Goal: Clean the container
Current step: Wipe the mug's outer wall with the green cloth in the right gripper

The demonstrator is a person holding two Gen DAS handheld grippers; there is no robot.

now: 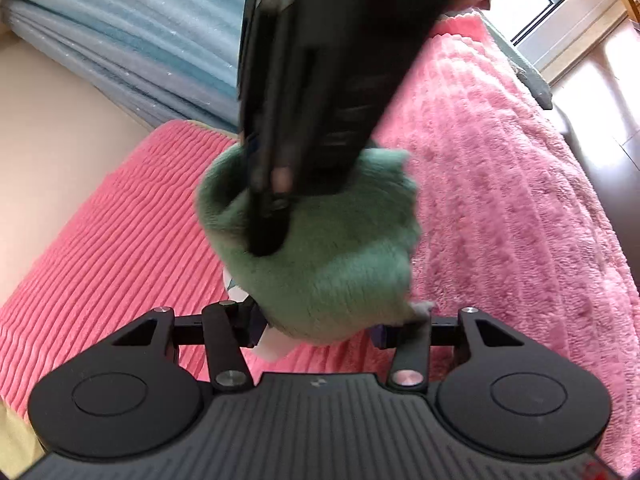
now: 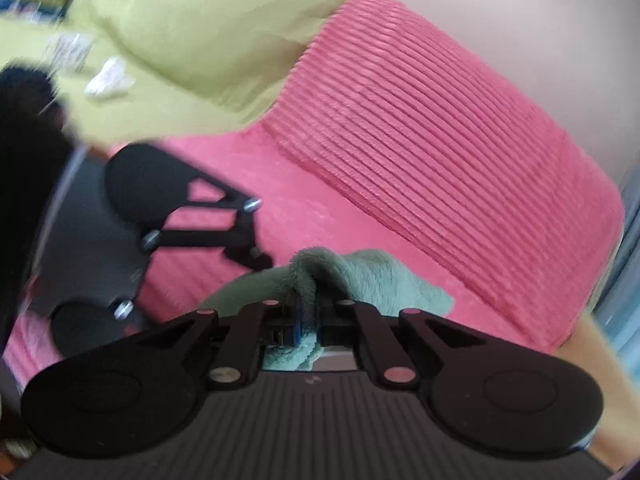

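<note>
the container (image 1: 269, 346) sits between the left gripper (image 1: 320, 330) fingers, clamped, almost wholly under the green cloth (image 1: 344, 256) — only a white edge shows. the right gripper (image 2: 306, 316), pinched shut on that cloth, comes down from the far side onto it, over the pink blanket (image 1: 500, 184).

Over the bed, my left gripper (image 1: 320, 328) sits nearest the left wrist camera, its fingers closed either side of a small white container (image 1: 272, 347). A green fluffy cloth (image 1: 340, 264) drapes over that container. My right gripper (image 2: 306, 312) comes down from above and pinches a fold of the cloth. A pink fleece blanket (image 1: 500, 200) lies beneath everything. A pink ribbed cushion (image 1: 120, 232) lies to the left, pleated blue curtains (image 1: 140, 40) behind it. In the right wrist view, a yellow-green sheet (image 2: 192, 32) lies behind the cushion.
</note>
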